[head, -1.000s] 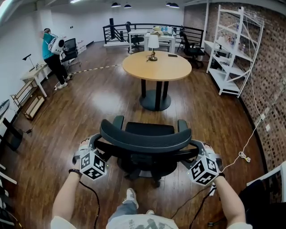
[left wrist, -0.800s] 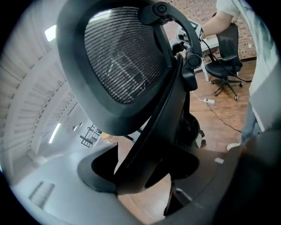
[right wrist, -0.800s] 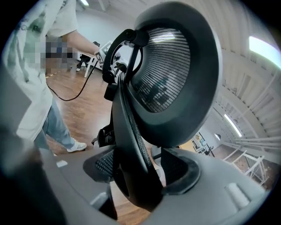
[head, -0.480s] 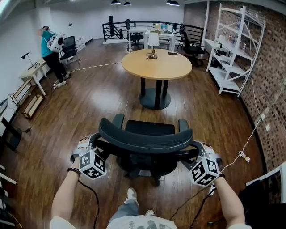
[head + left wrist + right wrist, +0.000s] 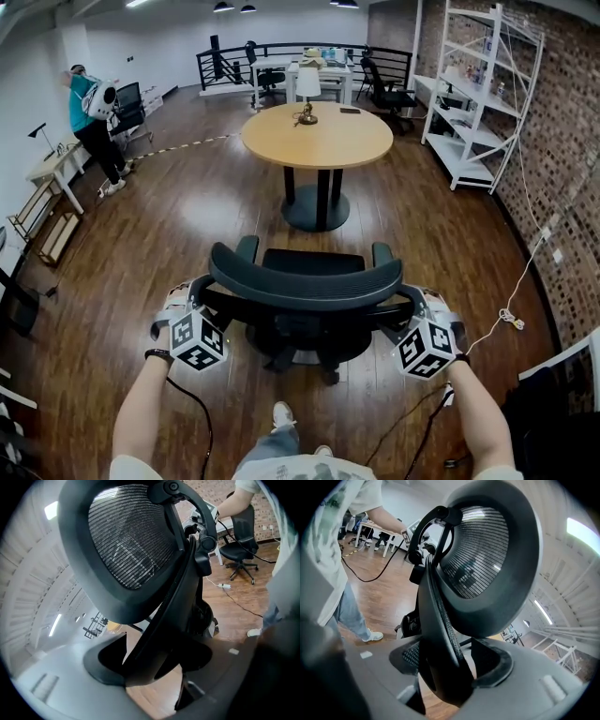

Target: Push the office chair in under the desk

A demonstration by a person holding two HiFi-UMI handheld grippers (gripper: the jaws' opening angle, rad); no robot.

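Note:
A black mesh-backed office chair (image 5: pixel 305 281) stands on the wood floor with its back toward me. It faces the round wooden table (image 5: pixel 317 136) a short way ahead. My left gripper (image 5: pixel 204 305) clamps the left edge of the backrest frame, which sits between its jaws in the left gripper view (image 5: pixel 154 667). On the other side my right gripper (image 5: pixel 411 311) is shut on the frame's right edge; the frame (image 5: pixel 440 634) fills the gap between those jaws.
A table lamp (image 5: pixel 307 89) and a small dark item sit on the round table. White shelving (image 5: pixel 478 84) lines the brick wall at right. A person (image 5: pixel 89 117) stands at far left by small desks. A cable (image 5: pixel 511 319) lies on the floor at right.
The chair, with both grippers on its back, has rolled a little closer to the round table. My foot below has shifted back in view.

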